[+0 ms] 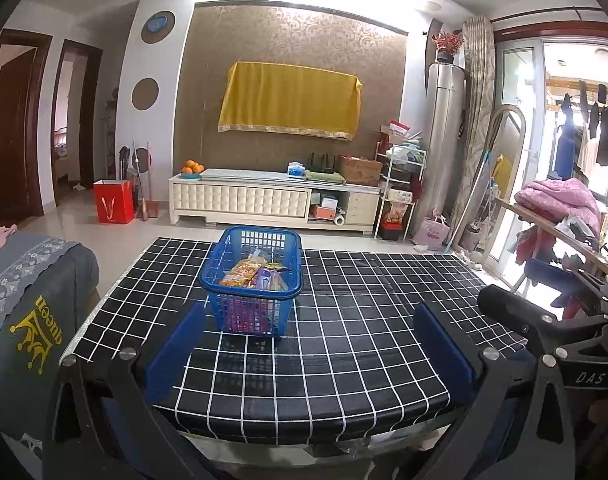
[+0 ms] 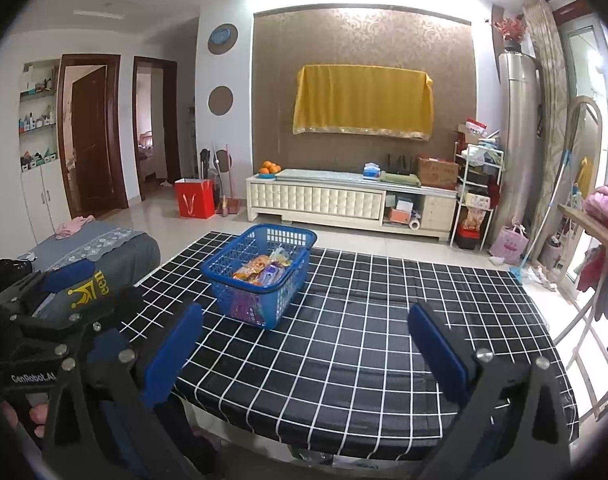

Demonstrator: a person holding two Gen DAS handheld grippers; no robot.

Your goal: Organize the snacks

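Note:
A blue plastic basket [image 1: 251, 280] [image 2: 260, 272] stands on the black table with white grid lines [image 1: 344, 320] [image 2: 364, 320]. Inside it lie several snack packets [image 1: 254, 274] [image 2: 262, 268], orange, yellow and purple. My left gripper [image 1: 310, 328] hovers over the near edge of the table, open, with nothing between its blue pads; the basket is a little ahead, just left of centre. My right gripper [image 2: 306, 332] is open and empty too, with the basket ahead and to its left. Part of the right gripper's black body [image 1: 544, 328] shows in the left wrist view.
A grey sofa with a "queen" cushion [image 1: 32, 312] [image 2: 96, 264] sits left of the table. Beyond the table are a tiled floor, a white TV cabinet [image 1: 272, 196] [image 2: 344, 196], a red bag [image 1: 114, 202] and a drying rack with pink bedding [image 1: 560, 208] on the right.

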